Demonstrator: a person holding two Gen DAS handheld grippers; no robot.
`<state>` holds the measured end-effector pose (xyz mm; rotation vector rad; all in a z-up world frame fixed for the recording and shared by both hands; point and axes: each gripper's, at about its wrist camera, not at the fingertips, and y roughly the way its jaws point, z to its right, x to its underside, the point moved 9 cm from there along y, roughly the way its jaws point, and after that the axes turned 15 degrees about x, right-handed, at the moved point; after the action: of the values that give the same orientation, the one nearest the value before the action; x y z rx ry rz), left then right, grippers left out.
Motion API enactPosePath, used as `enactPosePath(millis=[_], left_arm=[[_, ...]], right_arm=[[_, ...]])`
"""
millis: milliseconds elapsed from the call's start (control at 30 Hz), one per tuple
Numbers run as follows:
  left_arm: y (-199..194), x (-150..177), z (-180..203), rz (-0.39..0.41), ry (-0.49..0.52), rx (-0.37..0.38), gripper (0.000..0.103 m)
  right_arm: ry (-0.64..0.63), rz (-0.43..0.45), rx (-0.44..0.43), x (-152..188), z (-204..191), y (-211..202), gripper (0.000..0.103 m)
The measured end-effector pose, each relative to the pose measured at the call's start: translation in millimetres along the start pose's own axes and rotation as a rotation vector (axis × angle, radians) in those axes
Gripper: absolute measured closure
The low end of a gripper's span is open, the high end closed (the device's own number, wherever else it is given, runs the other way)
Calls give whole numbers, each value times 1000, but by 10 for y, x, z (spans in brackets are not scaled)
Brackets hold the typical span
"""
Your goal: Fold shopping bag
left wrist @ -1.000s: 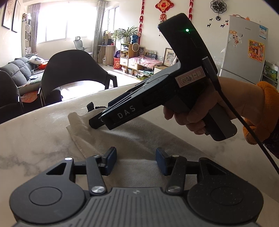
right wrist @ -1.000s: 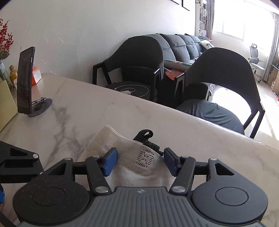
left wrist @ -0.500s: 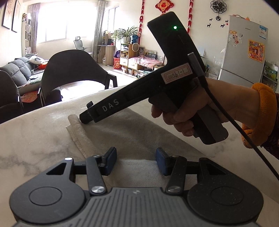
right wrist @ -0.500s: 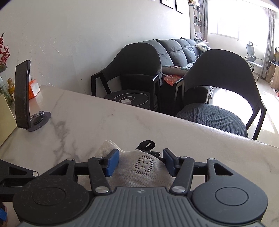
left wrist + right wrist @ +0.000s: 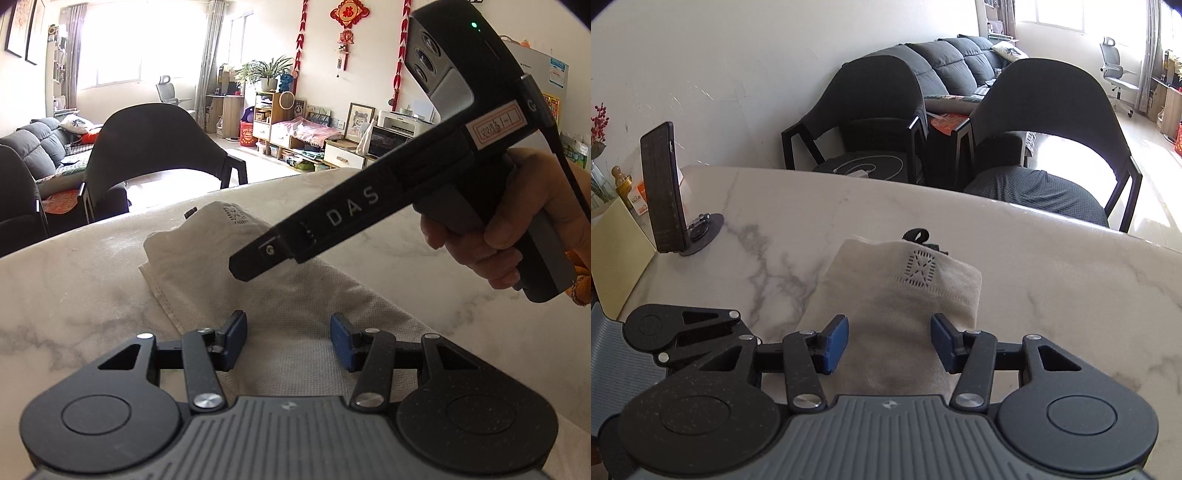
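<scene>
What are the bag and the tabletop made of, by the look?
Bag: likely non-woven fabric, matte off-white; a fine dimpled texture and embossed stitch patterns show, and it creases softly. Tabletop: marble or a marble-look slab, smooth with slight sheen; grey veins on white. The pictures cannot tell real stone from imitation.

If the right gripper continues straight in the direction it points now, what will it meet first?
Most likely the shopping bag. The right gripper points down at the cream fabric, which lies between its closing jaws, pads not yet pressing. The marble table is just under the cloth. Depth is unclear, so the exact contact point is uncertain.
</scene>
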<state>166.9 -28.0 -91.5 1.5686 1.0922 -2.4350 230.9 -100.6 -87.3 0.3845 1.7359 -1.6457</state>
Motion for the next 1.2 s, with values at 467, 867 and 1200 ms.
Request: enactPosePath(millis=[467,867,1200], left_arm=[[-13,5,16,-5,10,-5,52],[-20,2,-18,-5,10,-4,51],[-83,-41,4,43,-19,45,35]], right_arm=[[-36,45,97,-251,-150,295,47],[-4,112,74,-354,-76,481,45],[20,152,92,-251,168,-128,45]])
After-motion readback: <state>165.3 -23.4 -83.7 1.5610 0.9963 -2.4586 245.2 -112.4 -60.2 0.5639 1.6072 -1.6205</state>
